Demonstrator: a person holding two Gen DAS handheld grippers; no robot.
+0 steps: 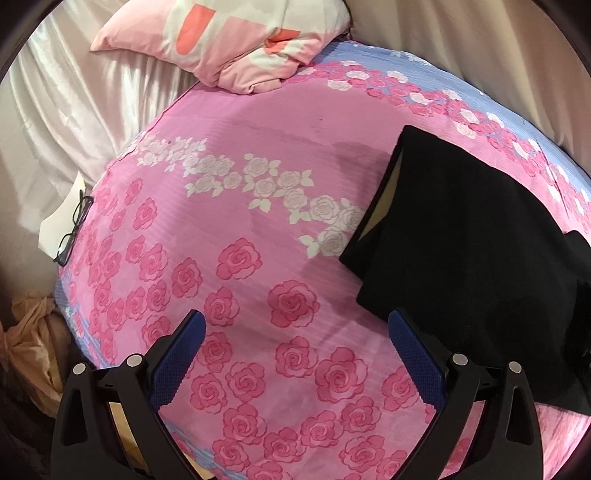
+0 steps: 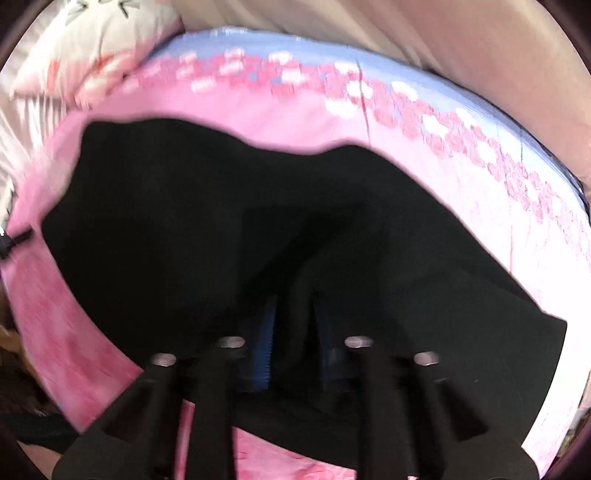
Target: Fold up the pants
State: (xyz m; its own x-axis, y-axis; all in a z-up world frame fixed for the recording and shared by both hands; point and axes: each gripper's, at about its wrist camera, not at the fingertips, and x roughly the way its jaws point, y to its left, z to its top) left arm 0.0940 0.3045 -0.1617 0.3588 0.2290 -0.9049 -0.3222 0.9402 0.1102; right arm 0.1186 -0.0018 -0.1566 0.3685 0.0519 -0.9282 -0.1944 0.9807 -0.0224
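Black pants (image 1: 461, 229) lie folded on the pink rose-print bedsheet (image 1: 240, 147), at the right of the left wrist view, with a tan lining showing at their left edge. My left gripper (image 1: 295, 317) hangs open over bare sheet just left of the pants, nothing between its blue pads (image 1: 177, 354). In the blurred right wrist view the pants (image 2: 184, 206) fill the middle of the sheet (image 2: 295, 107). My right gripper (image 2: 293, 299) is shut on a raised fold of the black cloth, its blue pads (image 2: 264, 350) close together.
A pink and white pillow (image 1: 229, 33) lies at the head of the bed, also seen as the pillow (image 2: 92, 44). Black-rimmed glasses (image 1: 74, 229) rest on a white sheet of paper at the bed's left edge. Pale satin fabric (image 1: 74, 92) surrounds the bed. A tan bag (image 1: 29, 332) sits at the lower left.
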